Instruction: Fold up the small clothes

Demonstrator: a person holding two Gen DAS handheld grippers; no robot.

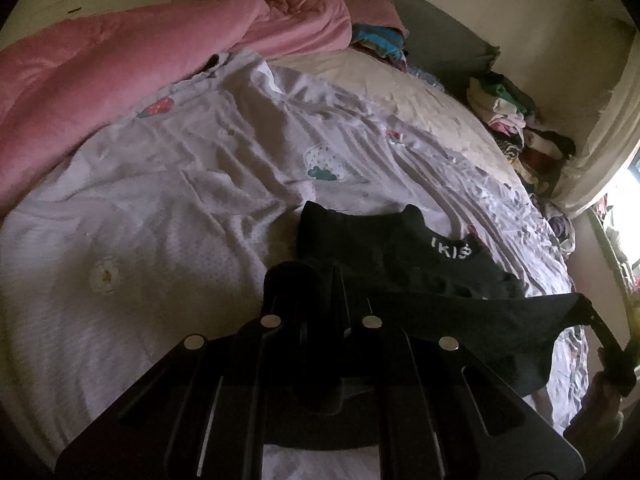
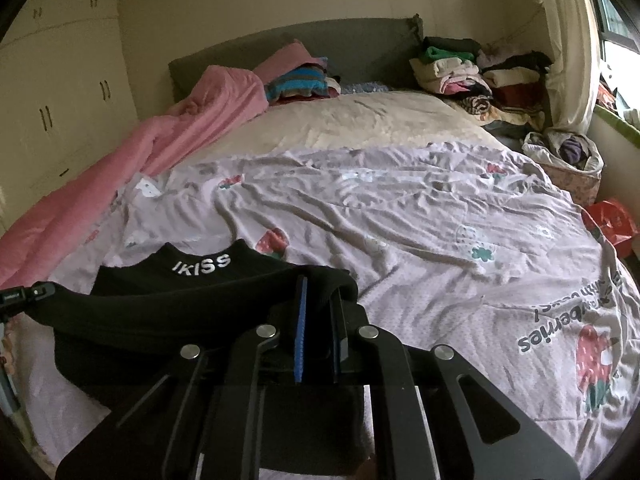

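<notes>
One black garment [image 2: 160, 308] with white "IKISS" lettering, partly lifted off the bed, its far edge resting on the lilac strawberry-print sheet [image 2: 400, 216]. Left gripper [image 1: 320, 280]: jaws closed, pinching one end of the garment's near edge. Right gripper [image 2: 320, 300]: jaws closed, blue pads clamping the other end; fabric stretched between them. Pink quilt [image 2: 200, 120] bunched along the bed's left side.

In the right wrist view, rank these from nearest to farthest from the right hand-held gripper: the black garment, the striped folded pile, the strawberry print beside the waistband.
1. Black garment: clamped in the right hand-held gripper.
2. Strawberry print: just beyond the waistband, on the sheet.
3. Striped folded pile: far end, by the headboard.
</notes>
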